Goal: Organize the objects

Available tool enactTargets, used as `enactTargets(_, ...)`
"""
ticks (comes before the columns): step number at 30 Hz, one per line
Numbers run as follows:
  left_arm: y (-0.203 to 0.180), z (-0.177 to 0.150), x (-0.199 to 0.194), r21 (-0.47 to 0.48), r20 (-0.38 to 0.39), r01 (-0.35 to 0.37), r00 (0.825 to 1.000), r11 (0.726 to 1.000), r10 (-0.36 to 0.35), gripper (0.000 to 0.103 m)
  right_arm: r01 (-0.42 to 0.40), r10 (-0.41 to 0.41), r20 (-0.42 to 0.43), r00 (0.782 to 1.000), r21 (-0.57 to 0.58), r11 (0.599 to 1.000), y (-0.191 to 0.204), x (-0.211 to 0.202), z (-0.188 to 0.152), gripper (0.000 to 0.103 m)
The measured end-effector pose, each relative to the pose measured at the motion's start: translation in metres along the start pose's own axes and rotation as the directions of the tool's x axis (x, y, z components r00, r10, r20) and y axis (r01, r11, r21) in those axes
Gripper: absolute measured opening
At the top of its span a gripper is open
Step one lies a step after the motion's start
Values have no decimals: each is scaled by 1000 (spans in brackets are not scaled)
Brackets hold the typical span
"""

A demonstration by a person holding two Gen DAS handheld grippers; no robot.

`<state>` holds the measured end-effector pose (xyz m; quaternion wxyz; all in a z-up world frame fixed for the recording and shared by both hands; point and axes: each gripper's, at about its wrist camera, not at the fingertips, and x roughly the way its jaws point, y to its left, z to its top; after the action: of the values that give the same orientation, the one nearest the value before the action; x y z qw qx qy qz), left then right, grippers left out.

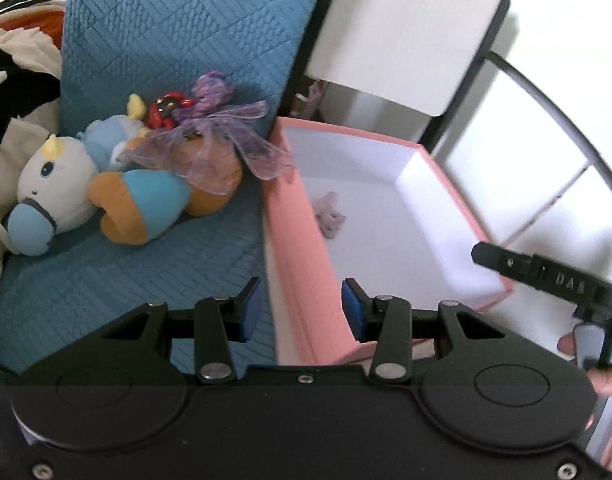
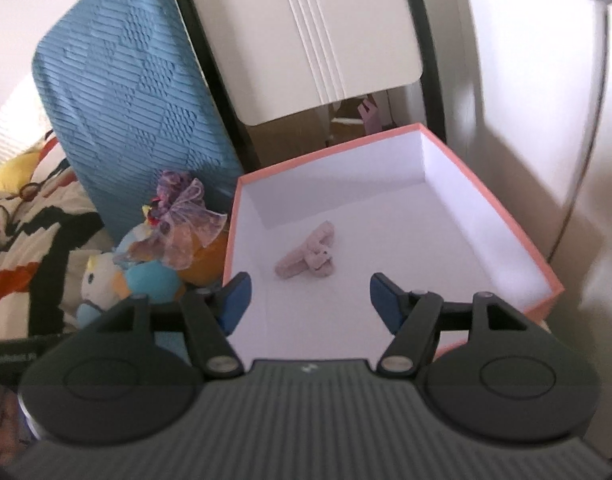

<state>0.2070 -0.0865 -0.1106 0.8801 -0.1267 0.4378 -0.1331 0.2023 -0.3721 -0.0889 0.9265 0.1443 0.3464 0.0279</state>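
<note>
A pink box (image 1: pixel 298 264) with a white inside stands on the blue quilted seat (image 1: pixel 118 288); it also shows in the right wrist view (image 2: pixel 502 204). A small pale pink plush piece (image 2: pixel 308 257) lies on the box floor, also seen in the left wrist view (image 1: pixel 329 212). A pile of soft toys sits left of the box: a white unicorn plush (image 1: pixel 54 184), a blue and orange plush (image 1: pixel 146 204), a purple ribbon bow (image 1: pixel 230 136) and a red toy (image 1: pixel 168 110). My left gripper (image 1: pixel 301 308) is open over the box's left wall. My right gripper (image 2: pixel 309 302) is open and empty above the box's near end.
A blue quilted cushion (image 2: pixel 130 92) stands upright behind the toys. A white chair back (image 2: pixel 306 28) with a dark frame rises behind the box. A patterned blanket (image 2: pixel 30 240) lies at the left. The other gripper's black finger (image 1: pixel 546 276) shows at the box's right.
</note>
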Motion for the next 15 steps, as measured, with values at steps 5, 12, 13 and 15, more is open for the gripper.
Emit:
enactTargets(5, -22, -9, -16, 38, -8, 32, 999, 999, -32, 41, -10, 10, 44, 999, -11, 1000, -8, -39, -9, 67)
enactTargets(12, -50, -32, -28, 122, -23, 14, 1000, 992, -11, 41, 10, -11, 90, 996, 17, 1000, -35, -86, -31, 67)
enactTargets(13, -54, -35, -29, 129, -24, 11, 1000, 992, -8, 41, 18, -20, 96, 995, 15, 1000, -42, -92, -36, 67)
enactTargets(15, -61, -42, -29, 146, -27, 2, 1000, 989, 2, 41, 29, -29, 100, 995, 2, 1000, -59, -99, -49, 67)
